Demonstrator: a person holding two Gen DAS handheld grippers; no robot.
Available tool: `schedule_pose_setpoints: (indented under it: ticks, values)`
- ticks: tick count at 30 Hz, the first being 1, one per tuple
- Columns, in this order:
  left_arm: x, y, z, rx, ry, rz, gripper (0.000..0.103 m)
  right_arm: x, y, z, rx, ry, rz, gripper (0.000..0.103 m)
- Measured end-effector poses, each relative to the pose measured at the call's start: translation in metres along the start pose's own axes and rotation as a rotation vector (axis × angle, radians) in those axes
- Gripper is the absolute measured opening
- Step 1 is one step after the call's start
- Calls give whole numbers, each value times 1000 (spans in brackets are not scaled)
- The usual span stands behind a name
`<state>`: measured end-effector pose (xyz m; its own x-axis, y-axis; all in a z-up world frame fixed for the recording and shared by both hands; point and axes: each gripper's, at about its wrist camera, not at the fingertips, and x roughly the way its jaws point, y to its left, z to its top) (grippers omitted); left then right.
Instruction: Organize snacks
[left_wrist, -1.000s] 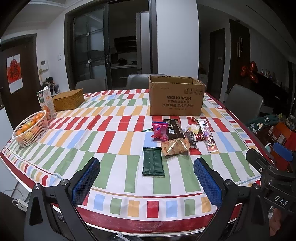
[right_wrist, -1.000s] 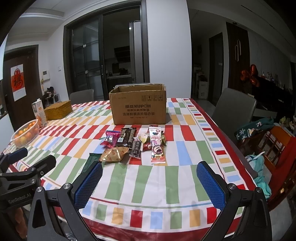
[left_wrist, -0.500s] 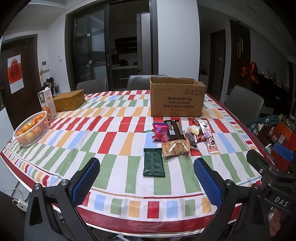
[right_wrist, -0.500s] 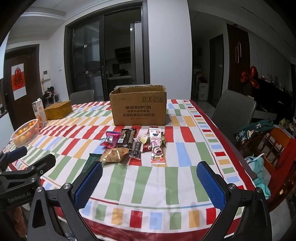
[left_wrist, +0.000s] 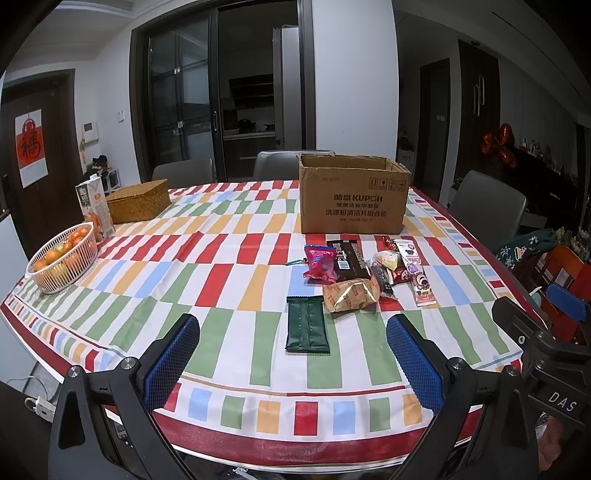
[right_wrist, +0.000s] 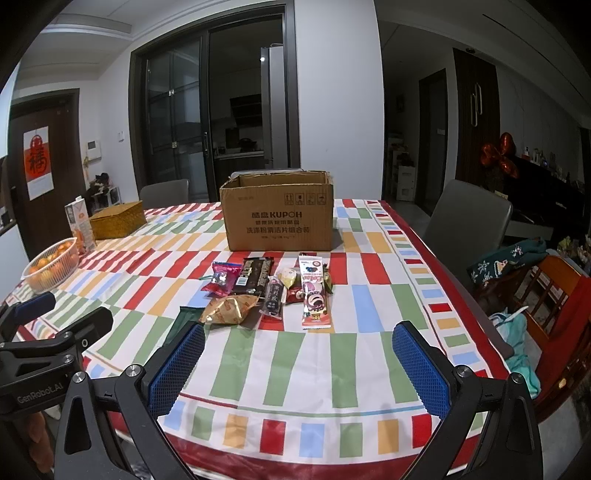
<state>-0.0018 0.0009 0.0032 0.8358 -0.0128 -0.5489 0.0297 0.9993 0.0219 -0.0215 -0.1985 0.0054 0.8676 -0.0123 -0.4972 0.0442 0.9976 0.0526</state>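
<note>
Left wrist view: the left gripper hangs over the table's near edge, jaws wide and empty, bare cloth between them. At 12 o'clock lies a green packet, alone; the rest of the snack pile sits toward 1 o'clock, roughly eight pieces counting the packet. Behind it stands one open cardboard box printed "KUPOH". At 10 o'clock are one fruit basket, one juice carton and one wicker box.

Right wrist view: the right gripper is also wide and empty above the near edge. Snacks lie at 12 o'clock, box beyond. Open cloth runs toward 2 o'clock. The other gripper's body at 9 o'clock reads "GenRobot.AI".
</note>
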Motion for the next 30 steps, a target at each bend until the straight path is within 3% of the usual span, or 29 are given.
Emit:
schedule_pose_setpoints:
  ticks: [30]
  values:
    - [2, -2, -2, 1, 2, -4, 103, 1, 3, 0, -3, 5, 2, 103]
